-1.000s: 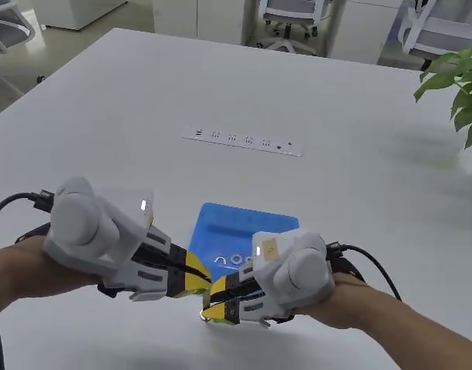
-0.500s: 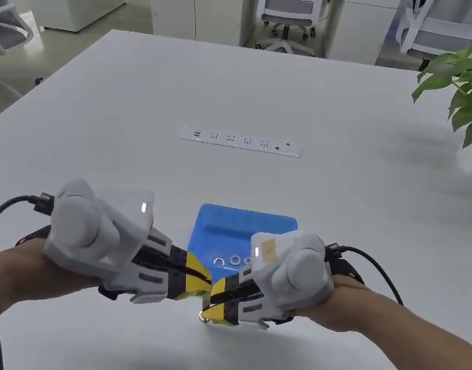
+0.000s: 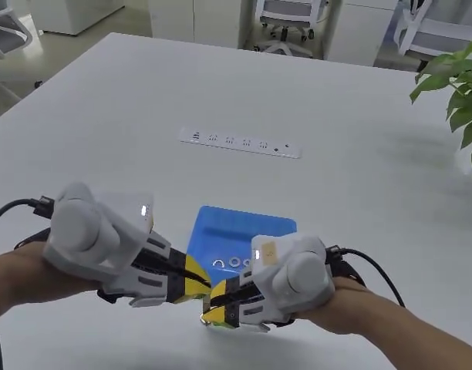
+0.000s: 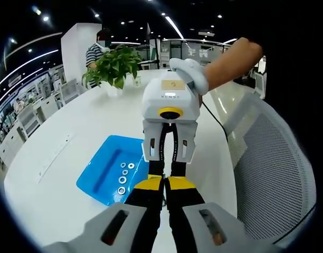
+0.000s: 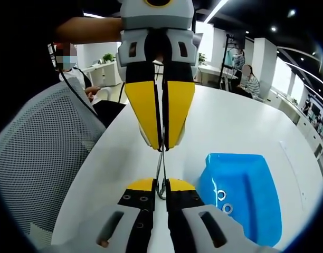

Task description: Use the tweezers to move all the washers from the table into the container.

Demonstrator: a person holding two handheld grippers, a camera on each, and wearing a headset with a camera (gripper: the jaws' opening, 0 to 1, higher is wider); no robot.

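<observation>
Clamped tweezers [image 5: 161, 169] (right gripper view)

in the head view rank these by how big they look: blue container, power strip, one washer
1. blue container: largest, though its near edge is hidden.
2. power strip: long but thin; it lies farther from the camera, so its real size is unsure.
3. washer: by far the smallest.

the head view looks down across the white table [image 3: 336, 108]. the left gripper view stares straight at the right gripper [image 4: 165, 167], the right gripper view straight back at the left gripper [image 5: 161, 146], very near. all three share the blue container [image 3: 244, 223].
</observation>
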